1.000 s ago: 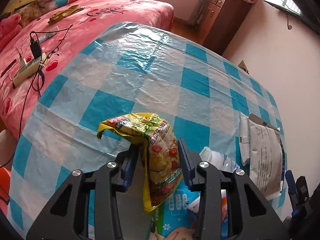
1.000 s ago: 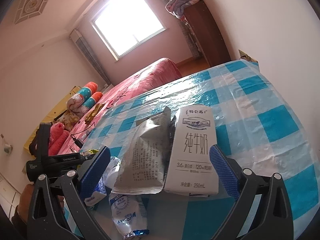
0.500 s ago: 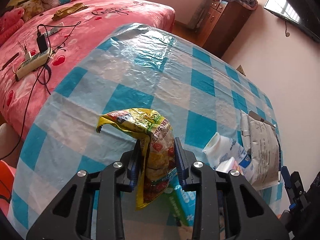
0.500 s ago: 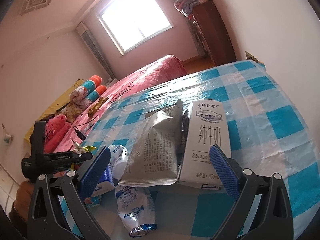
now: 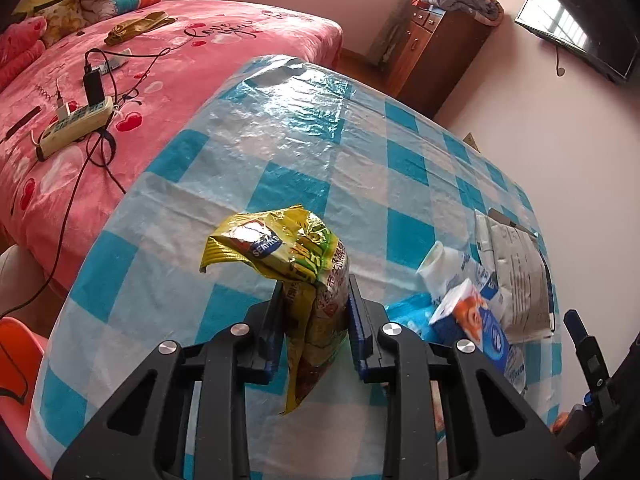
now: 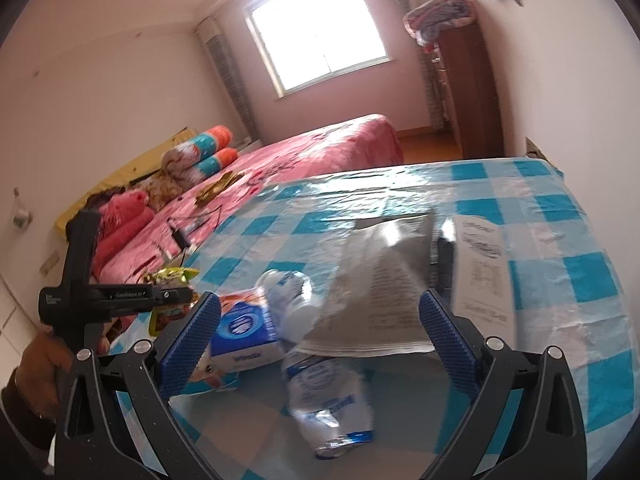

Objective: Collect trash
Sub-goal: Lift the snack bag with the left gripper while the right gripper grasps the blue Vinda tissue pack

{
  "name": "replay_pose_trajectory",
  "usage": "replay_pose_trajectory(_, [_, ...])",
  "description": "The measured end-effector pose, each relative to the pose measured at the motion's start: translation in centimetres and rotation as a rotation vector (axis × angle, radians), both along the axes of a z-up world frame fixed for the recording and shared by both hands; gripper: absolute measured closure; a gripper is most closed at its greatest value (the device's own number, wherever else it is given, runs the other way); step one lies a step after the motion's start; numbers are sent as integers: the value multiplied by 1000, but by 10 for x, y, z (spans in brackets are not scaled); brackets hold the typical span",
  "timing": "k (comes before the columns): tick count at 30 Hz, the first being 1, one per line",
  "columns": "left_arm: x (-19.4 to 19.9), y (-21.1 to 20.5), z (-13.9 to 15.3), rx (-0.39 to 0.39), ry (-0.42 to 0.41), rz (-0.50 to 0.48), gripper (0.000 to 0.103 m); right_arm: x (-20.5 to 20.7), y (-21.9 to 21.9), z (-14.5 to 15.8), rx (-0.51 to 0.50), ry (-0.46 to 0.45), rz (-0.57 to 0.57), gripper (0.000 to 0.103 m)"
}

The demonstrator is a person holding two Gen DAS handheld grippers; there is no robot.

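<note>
My left gripper (image 5: 316, 300) is shut on a crumpled yellow-green snack bag (image 5: 296, 252) and holds it above the blue checked tablecloth (image 5: 280, 140). The bag also shows in the right wrist view (image 6: 170, 278). My right gripper (image 6: 320, 316) is open and empty, above a pile of trash: a silver foil pouch (image 6: 384, 280), a white milk carton (image 6: 480, 264), a blue and white box (image 6: 244, 328) and a crushed plastic pouch (image 6: 332, 400). The same pile lies at the right in the left wrist view (image 5: 492, 280).
A pink bed (image 5: 120, 80) with a power strip (image 5: 76, 124) and cables stands left of the table. A brown cabinet (image 5: 436, 48) stands at the far wall. An orange chair (image 5: 16, 356) is at the lower left. The wall runs along the table's right edge.
My left gripper closed on the snack bag and lifted it off the table. My right gripper drew back from the pile and stayed open.
</note>
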State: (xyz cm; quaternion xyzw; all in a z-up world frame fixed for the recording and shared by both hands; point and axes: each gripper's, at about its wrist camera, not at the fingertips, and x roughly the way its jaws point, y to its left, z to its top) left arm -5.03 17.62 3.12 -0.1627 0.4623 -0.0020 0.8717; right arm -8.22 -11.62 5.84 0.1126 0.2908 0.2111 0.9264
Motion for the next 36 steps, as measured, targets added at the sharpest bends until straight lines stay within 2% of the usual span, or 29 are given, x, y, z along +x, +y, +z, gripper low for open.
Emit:
replay_pose_trajectory(5, [-9, 3, 1, -4, -13, -26, 74, -4, 34, 1, -73, 3, 92, 5])
replay_pose_trajectory(9, [-15, 6, 1, -16, -22, -46, 74, 5, 52, -13, -75, 78, 148, 5])
replay_pose_trajectory(11, [-19, 9, 0, -30, -28, -53, 74, 9, 59, -17, -83, 93, 162, 8])
replay_pose_trajectory(12, [-20, 11, 0, -35, -29, -55, 74, 12, 63, -18, -93, 98, 170, 14])
replay_pose_trajectory(13, [-21, 12, -1, -42, -30, -57, 74, 14, 67, -19, -101, 102, 174, 20])
replay_pose_trajectory(23, [-31, 25, -1, -58, -42, -89, 74, 33, 96, -34, -187, 137, 192, 22])
replay_pose_trajectory(26, [-35, 29, 1, -60, -49, -97, 74, 36, 94, -35, -173, 152, 192, 25])
replay_pose_trajectory(28, [-39, 32, 2, -59, -54, -102, 74, 40, 92, -37, -153, 172, 189, 33])
replay_pose_trajectory(31, [-45, 36, 5, -56, -62, -106, 74, 41, 89, -38, -145, 189, 184, 35])
replay_pose_trajectory(36, [-51, 45, 7, -54, -74, -104, 74, 39, 97, -40, -191, 199, 187, 39])
